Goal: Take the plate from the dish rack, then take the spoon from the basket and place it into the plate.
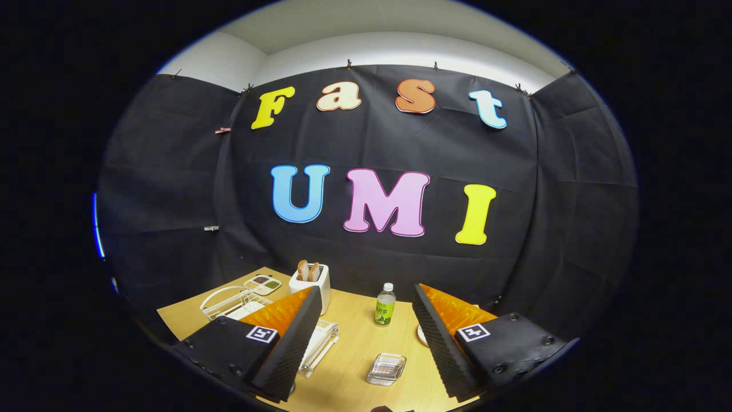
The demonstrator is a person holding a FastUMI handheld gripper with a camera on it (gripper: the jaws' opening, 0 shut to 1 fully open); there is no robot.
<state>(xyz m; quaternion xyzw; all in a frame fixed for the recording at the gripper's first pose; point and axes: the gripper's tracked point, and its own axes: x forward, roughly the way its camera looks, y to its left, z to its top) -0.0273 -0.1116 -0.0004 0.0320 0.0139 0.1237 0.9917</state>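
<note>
The gripper (363, 337) hangs above a light wooden table (354, 366) with its fingers spread wide and nothing between them.

A white wire dish rack (229, 302) stands at about ten o'clock from the fingertips, beyond the left finger, and a pale flat shape lying in it may be the plate, though it is too small to tell. A second white wire frame (320, 342), perhaps the basket, lies just beside the left finger's inner edge, partly hidden by it; no spoon can be made out there. A sliver of a white round dish (422, 335) peeks out at three o'clock, behind the right finger, and could equally be the plate already set down.

So the scene fits either the approach to the rack or the moment between plate and spoon. Any next grasp calls for lowering the released fingers and squaring them to a thin rim or handle.

Between the fingers, at twelve o'clock, stands a clear plastic bottle with a green label (385, 305); at six o'clock sits a small square glass dish (386, 369). A white toaster holding bread slices (312, 283) stands at eleven.
</note>
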